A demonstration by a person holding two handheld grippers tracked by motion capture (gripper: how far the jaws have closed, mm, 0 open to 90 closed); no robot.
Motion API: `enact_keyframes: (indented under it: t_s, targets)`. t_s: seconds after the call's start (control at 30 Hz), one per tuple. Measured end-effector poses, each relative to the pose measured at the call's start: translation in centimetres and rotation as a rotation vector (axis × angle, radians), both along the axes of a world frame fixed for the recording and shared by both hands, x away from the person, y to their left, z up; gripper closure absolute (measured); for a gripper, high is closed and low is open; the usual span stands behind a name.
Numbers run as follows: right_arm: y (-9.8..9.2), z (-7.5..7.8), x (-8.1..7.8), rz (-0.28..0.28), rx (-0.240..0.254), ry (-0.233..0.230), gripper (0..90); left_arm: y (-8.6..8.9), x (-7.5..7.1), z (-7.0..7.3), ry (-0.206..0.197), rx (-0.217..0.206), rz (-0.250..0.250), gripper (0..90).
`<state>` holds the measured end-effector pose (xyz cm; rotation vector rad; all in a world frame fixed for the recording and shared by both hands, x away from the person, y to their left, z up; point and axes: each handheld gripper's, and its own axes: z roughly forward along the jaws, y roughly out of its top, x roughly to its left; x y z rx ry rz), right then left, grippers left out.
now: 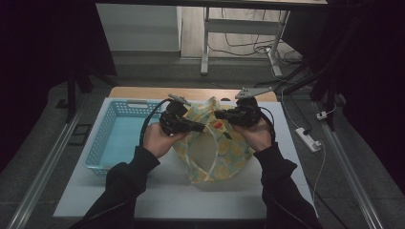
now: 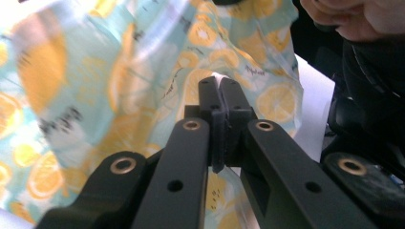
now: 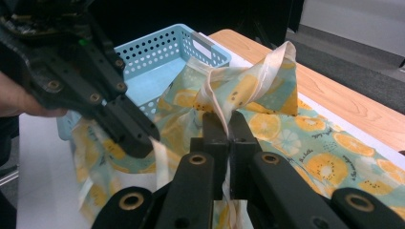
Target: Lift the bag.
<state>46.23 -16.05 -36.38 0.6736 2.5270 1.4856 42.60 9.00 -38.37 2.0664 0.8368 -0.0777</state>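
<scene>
Two hand-held grippers held a lemon-print cloth [image 1: 217,148] up over the desk [image 1: 162,191], right of a basket [image 1: 112,138]; pulling evenly would likely keep the edge taut. In the left gripper view, the left hand-held gripper [image 2: 219,88] was pressed together on the fabric. In the right gripper view, the right hand-held gripper [image 3: 228,125] pinched the cloth's pale trim [image 3: 217,102].

I see small dark lettering printed on the lemon-patterned cloth [image 3: 305,152] that my jaws hold, but it is too small to read.
</scene>
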Motion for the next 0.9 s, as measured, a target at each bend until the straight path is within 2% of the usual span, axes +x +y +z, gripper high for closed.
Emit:
enact_keyframes:
  t_s: [0.2,0.43,0.63,0.77,0.9]
  targets:
    - [0.1,1.0,0.0,0.010,0.003,-0.008,89.9,0.5,0.8,1.2,-0.002,-0.038,-0.002,89.6]
    - [0.1,2.4,-0.3,0.016,0.014,-0.026,89.9,1.1,1.1,2.7,-0.014,-0.081,0.007,89.5]
    - [0.4,3.8,-0.5,0.027,0.019,-0.049,89.9,1.7,1.4,4.8,-0.040,-0.097,0.010,89.5]
    - [0.8,4.9,-0.7,0.030,0.025,-0.071,89.9,1.9,1.3,6.6,-0.077,-0.101,0.013,89.6]
    - [0.9,5.8,-0.7,0.034,0.039,-0.078,90.0,2.2,1.2,7.8,-0.095,-0.114,0.022,89.5]
